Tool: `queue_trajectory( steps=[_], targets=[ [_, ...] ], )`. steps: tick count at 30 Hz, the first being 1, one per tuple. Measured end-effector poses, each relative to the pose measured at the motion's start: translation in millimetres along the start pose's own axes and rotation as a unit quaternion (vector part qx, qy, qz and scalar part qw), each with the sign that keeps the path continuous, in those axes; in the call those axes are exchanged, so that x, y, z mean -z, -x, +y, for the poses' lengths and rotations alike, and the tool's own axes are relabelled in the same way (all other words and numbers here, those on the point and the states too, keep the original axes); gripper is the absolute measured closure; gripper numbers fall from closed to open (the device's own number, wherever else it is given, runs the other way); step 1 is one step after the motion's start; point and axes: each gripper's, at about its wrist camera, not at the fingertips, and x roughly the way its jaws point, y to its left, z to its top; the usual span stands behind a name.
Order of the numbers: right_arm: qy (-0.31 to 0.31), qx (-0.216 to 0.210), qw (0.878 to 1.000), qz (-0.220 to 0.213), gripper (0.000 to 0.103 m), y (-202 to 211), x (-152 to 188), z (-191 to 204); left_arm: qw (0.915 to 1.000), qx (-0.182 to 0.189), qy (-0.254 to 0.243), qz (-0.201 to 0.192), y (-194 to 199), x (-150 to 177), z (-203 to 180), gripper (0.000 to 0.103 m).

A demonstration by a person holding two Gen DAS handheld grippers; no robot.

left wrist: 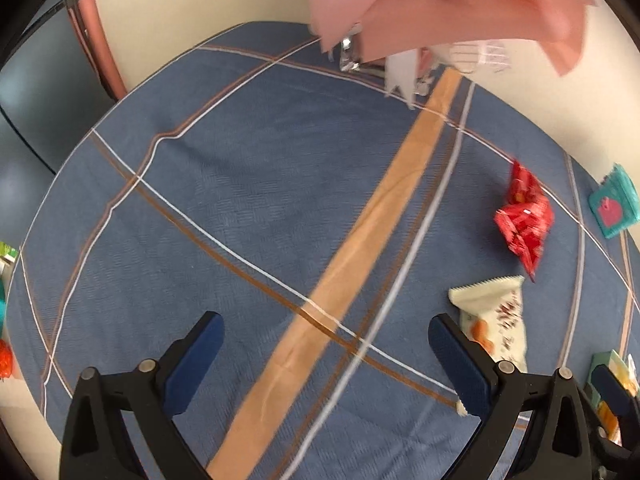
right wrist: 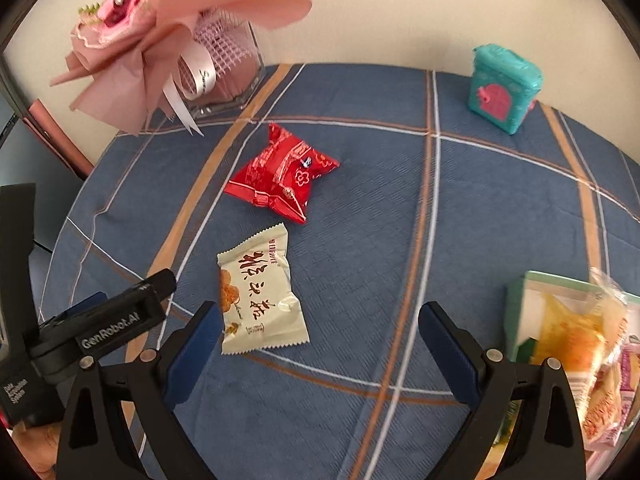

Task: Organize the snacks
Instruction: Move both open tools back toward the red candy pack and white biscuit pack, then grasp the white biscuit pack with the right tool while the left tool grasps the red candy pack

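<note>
Two loose snack packets left on the desk, both claws spread and empty.

Nearest the right claw (right wrist: 320,344), whose jaws stand wide apart, lies the cream snack packet (right wrist: 260,292), flat on the blue checked tablecloth (right wrist: 480,220), just beside the left pad. It looks light, soft and crinkly, likely slippery film; a pinch across the crimped serrated end seems safer than squeezing the puffed middle, which could crush what is inside. Beyond it, a little apart, sits the red snack packet (right wrist: 282,174), puffier and creased. A green box (right wrist: 520,304) at the right already holds packets. The left claw (left wrist: 326,364) is likewise parted, holding nothing.
</note>
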Motion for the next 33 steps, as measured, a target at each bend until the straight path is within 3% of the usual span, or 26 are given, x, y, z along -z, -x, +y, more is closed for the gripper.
queue_trajectory(
  steps=[16,23,33],
  targets=[
    [0.048,-0.005,0.998,0.028,0.005,-51,-6,36,0.9998,-0.017,0.003,0.007,-26,-23,19,0.0],
    [0.086,0.017,0.996,0.027,0.005,-67,-4,51,0.9999,-0.012,0.004,0.009,-29,-24,24,0.0],
    [0.055,0.027,0.998,0.022,0.005,-65,-9,25,1.0,-0.003,-0.001,0.009,-21,-23,11,0.0]
  ],
)
